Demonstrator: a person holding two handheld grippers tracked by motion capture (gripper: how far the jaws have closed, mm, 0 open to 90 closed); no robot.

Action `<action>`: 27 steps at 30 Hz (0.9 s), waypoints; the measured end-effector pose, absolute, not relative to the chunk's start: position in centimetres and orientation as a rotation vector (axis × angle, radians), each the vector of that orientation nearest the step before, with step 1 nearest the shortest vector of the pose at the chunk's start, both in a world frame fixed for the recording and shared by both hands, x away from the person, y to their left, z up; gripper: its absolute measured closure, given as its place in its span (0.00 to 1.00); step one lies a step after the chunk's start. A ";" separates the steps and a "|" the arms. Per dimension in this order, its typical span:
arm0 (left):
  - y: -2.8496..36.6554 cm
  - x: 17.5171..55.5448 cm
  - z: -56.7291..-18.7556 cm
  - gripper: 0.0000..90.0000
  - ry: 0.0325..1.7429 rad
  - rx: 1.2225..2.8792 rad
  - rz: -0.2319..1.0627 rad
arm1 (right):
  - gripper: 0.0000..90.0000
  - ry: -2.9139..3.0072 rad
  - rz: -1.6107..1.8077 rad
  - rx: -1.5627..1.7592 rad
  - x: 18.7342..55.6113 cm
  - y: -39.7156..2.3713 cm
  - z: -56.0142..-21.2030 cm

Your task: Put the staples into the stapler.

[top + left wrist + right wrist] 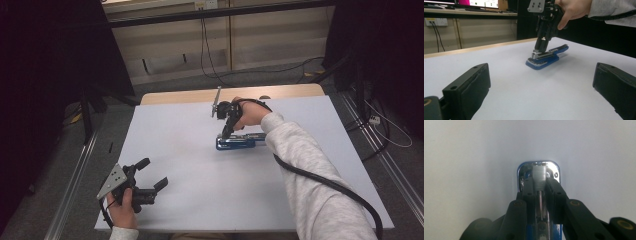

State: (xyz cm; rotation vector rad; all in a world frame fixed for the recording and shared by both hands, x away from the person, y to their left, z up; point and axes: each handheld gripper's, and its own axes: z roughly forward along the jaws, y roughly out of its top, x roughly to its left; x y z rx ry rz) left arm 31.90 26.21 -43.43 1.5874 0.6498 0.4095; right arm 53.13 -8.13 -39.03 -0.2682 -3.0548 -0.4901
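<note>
Blue metal-topped stapler (pixel 241 142) pinched between right gripper (pixel 226 134) fingers; left gripper (pixel 152 174) fingers wide apart.

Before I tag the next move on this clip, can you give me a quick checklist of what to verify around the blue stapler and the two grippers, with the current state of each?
1. Right gripper on the blue and silver stapler: ok, jaws closed around the metal front part in the right gripper view.
2. Stapler seated flat on the white table: ok, base lies on the surface in the left gripper view.
3. Left gripper out of the way: ok, open, holding nothing, near the table's front left.
4. Right gripper's black cable free: ok, it trails along the grey sleeve, apart from the stapler.
5. Grip firm enough to lift: cannot tell.
6. Staples loaded: cannot tell.
</note>
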 end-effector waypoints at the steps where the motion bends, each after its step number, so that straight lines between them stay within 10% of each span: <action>1: 26.2 31.9 -43.4 0.01 0.650 1.589 0.408 | 0.87 -3.053 -0.488 -0.267 53.1 -8.1 -39.0; 27: 26.1 32.0 -43.5 0.02 0.646 1.600 0.399 | 0.87 -3.052 -0.501 -0.250 53.2 -8.0 -39.4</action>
